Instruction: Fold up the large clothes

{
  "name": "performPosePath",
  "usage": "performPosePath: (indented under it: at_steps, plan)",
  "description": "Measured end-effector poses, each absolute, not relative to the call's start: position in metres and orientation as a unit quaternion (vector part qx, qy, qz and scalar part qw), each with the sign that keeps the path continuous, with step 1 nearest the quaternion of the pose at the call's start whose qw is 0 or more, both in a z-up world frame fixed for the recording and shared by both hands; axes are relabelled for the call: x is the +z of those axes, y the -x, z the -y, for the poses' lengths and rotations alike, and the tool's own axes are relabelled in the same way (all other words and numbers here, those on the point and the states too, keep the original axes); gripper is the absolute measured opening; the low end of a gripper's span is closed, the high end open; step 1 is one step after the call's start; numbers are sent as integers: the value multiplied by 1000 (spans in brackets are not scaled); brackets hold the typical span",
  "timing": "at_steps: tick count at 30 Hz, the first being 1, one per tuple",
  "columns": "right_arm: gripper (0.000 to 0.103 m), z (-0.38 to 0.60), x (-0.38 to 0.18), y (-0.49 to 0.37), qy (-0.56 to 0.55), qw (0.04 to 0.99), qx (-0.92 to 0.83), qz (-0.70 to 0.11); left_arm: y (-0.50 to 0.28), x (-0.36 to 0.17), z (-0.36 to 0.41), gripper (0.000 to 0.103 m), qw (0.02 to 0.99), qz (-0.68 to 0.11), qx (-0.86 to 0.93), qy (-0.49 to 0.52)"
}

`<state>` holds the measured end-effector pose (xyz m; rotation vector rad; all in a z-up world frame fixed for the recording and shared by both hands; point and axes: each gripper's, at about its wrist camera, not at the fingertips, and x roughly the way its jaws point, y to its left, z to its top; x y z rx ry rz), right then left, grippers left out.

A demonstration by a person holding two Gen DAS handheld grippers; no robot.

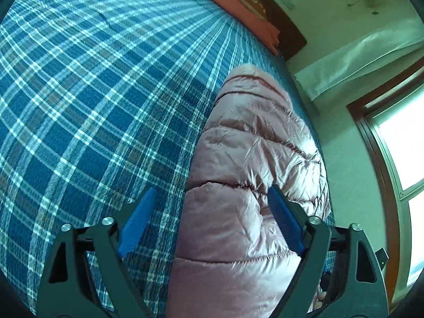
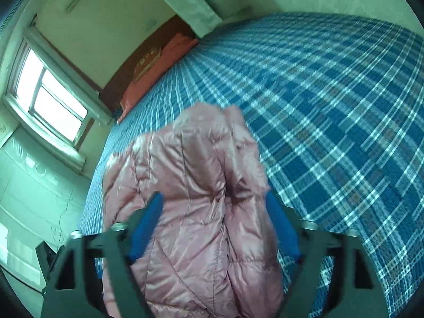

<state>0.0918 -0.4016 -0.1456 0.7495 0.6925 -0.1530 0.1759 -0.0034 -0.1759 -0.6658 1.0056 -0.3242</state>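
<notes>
Two wrist views over a bed covered in a blue-and-white plaid sheet [image 1: 92, 106]. Near one edge of that sheet, lying flat and lengthwise, a shiny pale-pink quilted puffer jacket [image 1: 251, 159], apparently folded into a long narrow bundle, likely so its bulk stays compact.

Left gripper [image 1: 209, 214], black frame with blue pads: jaws spread wide, released, one pad over bare sheet, the other beside the jacket's puffy side; nothing pinched. Pointed downward at the near end of the jacket, probably lining up for a fresh hold.

Right gripper [image 2: 214, 222], same build: jaws also wide apart, straddling the jacket's creased middle, pads near the fabric but not squeezing it. Somewhat blurred, so contact uncertain.

Beyond the bed: a salmon-pink pillow [image 2: 159, 66] against a dark wooden headboard [image 2: 137, 61], a bright window [image 2: 47, 98], pale green walls.

Judged stage: jacket part-folded, both tools let go, next fold not yet begun.
</notes>
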Motion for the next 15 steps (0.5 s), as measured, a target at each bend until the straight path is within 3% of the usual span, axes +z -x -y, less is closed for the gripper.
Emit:
performPosePath:
  at_steps: [6, 15]
  plan:
    - [81, 411, -180, -120, -380, 843, -52, -378, -195, -200, 16, 90, 773, -508, -164, 342]
    - [77, 411, -192, -121, -400, 846, 8, -353, -197, -198, 28, 94, 776, -509, -169, 333]
